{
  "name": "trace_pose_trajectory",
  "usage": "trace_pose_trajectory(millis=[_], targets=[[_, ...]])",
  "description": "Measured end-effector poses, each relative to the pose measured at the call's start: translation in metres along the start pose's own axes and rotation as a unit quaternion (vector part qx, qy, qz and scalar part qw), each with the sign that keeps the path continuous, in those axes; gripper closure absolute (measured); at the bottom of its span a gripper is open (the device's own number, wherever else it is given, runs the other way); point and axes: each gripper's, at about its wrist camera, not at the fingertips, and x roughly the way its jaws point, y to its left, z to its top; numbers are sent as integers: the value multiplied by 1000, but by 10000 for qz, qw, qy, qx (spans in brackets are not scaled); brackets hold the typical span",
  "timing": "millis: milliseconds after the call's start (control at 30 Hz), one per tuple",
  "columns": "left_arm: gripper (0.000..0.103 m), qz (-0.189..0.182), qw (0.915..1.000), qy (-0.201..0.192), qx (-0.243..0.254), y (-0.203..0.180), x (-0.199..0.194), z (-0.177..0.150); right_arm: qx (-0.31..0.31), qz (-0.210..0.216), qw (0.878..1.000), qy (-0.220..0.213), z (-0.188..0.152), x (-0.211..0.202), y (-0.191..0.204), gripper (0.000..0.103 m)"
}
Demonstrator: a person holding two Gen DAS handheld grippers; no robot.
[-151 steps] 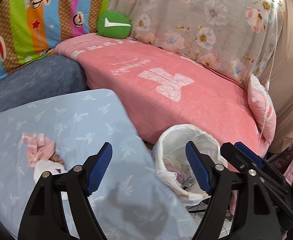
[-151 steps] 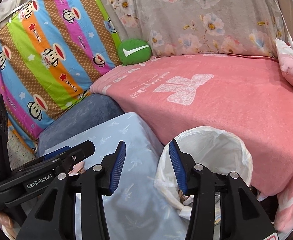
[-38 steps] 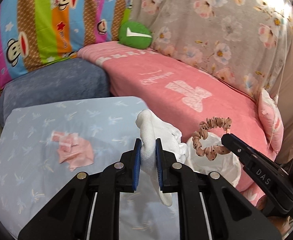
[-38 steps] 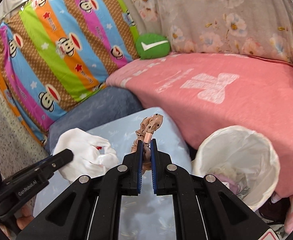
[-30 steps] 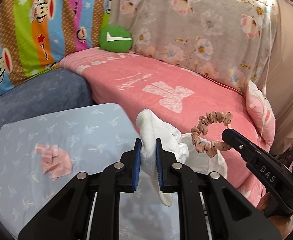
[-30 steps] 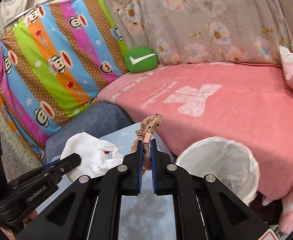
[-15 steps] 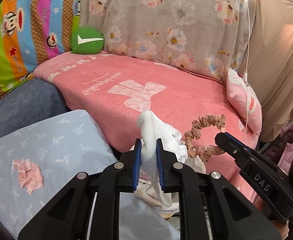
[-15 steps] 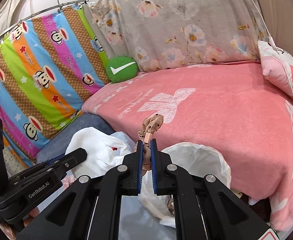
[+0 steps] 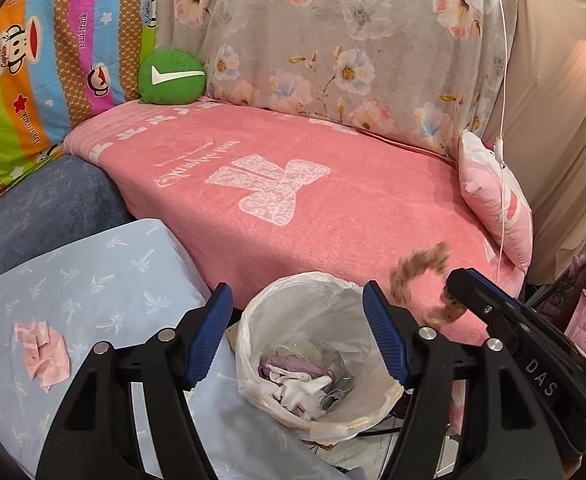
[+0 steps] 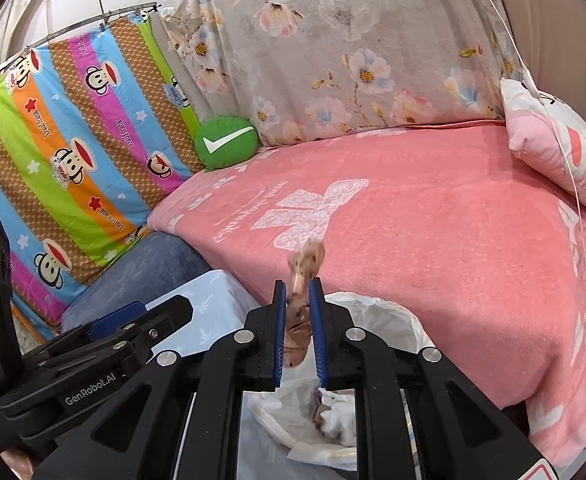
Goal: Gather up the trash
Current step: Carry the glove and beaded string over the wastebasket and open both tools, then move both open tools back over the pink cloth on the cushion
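Below my jaws a desk [image 9: 105,280] draped in pale blue cloth carries 1 crumpled pink scrap [image 9: 43,338] near its left edge. Beyond its far edge my view takes in a bed [image 9: 333,208] under a pink blanket, with 1 green cushion [image 9: 171,77] at its far left corner and 1 pink pillow [image 9: 493,200] at its right edge.

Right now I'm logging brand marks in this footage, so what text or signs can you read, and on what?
"GenRobot.AI": on the left hand-held gripper body.
"DAS": on the right hand-held gripper body.
"Daul frank" and "Captain": on the striped monkey sheet.
White check mark: on the green cushion.
Cursive script by the bow on the pink blanket: too blurred to read.
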Motion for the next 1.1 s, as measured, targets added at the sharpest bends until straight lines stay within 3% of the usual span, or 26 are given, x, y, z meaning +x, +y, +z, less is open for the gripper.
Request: trace_pose_trajectory(millis=[767,900,1100], targets=[[39,278,9990,-111,-341,35,-22,-7,-272,216,9993,97,-13,-1,42,72],[38,325,9986,-119,-411,44,-26,-10,-352,261,9990,117,-17,-2,53,65],[36,421,9974,-100,-568,60,-31,-17,-479,334,9981,214,-25,0,69,65]])
